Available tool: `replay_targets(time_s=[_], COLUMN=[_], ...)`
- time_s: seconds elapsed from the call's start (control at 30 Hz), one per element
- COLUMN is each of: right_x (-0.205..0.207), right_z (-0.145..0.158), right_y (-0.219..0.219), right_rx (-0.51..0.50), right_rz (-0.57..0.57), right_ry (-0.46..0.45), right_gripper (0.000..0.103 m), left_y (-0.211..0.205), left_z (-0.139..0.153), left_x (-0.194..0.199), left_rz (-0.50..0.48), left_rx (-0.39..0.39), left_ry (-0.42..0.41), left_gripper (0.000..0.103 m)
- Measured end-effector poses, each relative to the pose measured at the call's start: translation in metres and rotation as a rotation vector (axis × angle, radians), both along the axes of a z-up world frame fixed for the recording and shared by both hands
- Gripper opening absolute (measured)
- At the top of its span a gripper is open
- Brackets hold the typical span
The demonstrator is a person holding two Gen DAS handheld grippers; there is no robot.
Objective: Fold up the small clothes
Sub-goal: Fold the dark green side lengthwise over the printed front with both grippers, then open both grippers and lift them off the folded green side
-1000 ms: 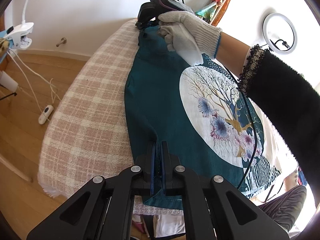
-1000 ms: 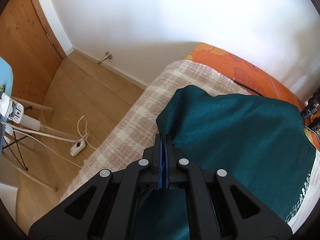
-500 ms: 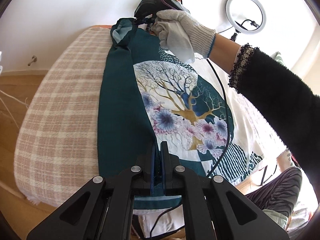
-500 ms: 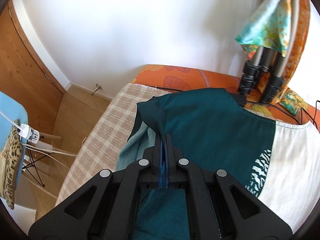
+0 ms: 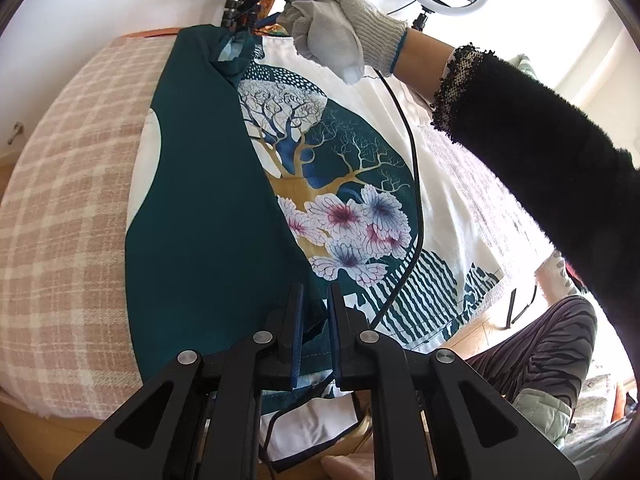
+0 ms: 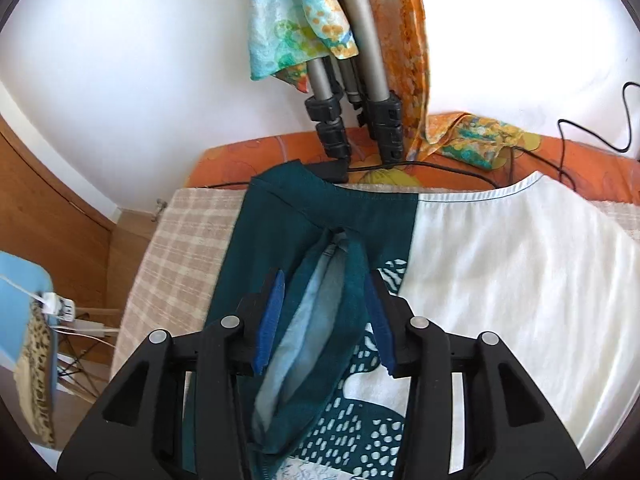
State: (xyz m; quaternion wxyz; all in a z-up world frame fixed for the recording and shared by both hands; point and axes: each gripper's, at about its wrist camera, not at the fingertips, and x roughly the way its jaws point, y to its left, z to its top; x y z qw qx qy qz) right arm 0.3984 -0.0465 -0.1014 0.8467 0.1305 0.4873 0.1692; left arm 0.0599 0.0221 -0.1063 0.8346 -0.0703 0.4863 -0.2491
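Shirt flat on checked blanket, teal side panel folded inward over tree print. Left gripper at shirt's near hem, jaws slightly apart, teal fold between them, not pinched. Right gripper at shirt's far end by collar, jaws wide apart, sleeve lying loose between them. Gloved hand above collar. Tripod legs beyond shirt.
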Motion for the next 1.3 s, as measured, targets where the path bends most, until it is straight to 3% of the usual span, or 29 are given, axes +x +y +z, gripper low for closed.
replay_targets(time_s=[0.1, 0.27, 0.33, 0.4, 0.43, 0.53, 0.6, 0.63, 0.67, 0.73, 0.87, 1.0, 1.13, 1.2, 1.23, 1.3], right_x=[0.011, 0.029, 0.037, 0.041, 0.043, 0.045, 0.047, 0.048, 0.048, 0.042, 0.015, -0.036, -0.066, -0.071, -0.074, -0.076], right_z=[-0.01, -0.031, -0.041, -0.046, -0.046, -0.039, -0.036, -0.036, -0.037, -0.03, -0.018, -0.008, -0.019, -0.028, -0.033, -0.043], right_y=[0.012, 0.026, 0.029, 0.031, 0.032, 0.022, 0.007, 0.0, -0.006, -0.014, -0.011, 0.007, 0.025, 0.029, 0.028, 0.024], right_rx=[-0.035, -0.059, -0.102, -0.142, -0.168, -0.232, -0.186, -0.139, -0.094, -0.069, -0.103, -0.122, -0.16, -0.225, -0.287, -0.394], right_rz=[0.002, -0.015, -0.038, -0.031, -0.007, 0.021, 0.002, -0.003, -0.003, -0.016, 0.033, 0.179, 0.257, 0.271, 0.266, 0.222], right_ry=[0.038, 0.067, 0.078, 0.094, 0.091, 0.035, 0.042, 0.063, 0.086, 0.058, 0.024, -0.017, -0.013, 0.001, 0.005, 0.029], right_gripper=[0.044, 0.044, 0.044, 0.031, 0.006, 0.005, 0.005, 0.009, 0.027, 0.052, 0.052, 0.052, 0.046, 0.031, 0.019, 0.014], left_y=[0.006, 0.011, 0.01, 0.008, 0.008, 0.011, 0.01, 0.01, 0.01, 0.01, 0.009, 0.009, 0.012, 0.012, 0.013, 0.017], left_z=[0.002, -0.025, -0.03, -0.029, -0.029, -0.03, -0.03, -0.03, -0.029, -0.029, -0.029, -0.029, -0.029, -0.028, -0.029, -0.029], left_x=[0.003, 0.016, 0.015, 0.015, 0.015, 0.016, 0.016, 0.016, 0.015, 0.015, 0.016, 0.016, 0.016, 0.014, 0.013, 0.009], left_rz=[0.028, 0.047, 0.042, 0.031, 0.032, 0.038, 0.033, 0.034, 0.034, 0.035, 0.034, 0.036, 0.044, 0.04, 0.041, 0.048], left_rx=[0.045, 0.043, 0.051, 0.062, 0.059, 0.042, 0.048, 0.049, 0.052, 0.057, 0.063, 0.059, 0.047, 0.056, 0.056, 0.049], left_ry=[-0.039, 0.086, 0.083, 0.075, 0.079, 0.088, 0.082, 0.08, 0.078, 0.075, 0.071, 0.077, 0.082, 0.072, 0.07, 0.076], left_gripper=[0.01, 0.01, 0.01, 0.01, 0.01, 0.01, 0.01, 0.01, 0.01, 0.01, 0.01, 0.01, 0.01, 0.01, 0.01, 0.01])
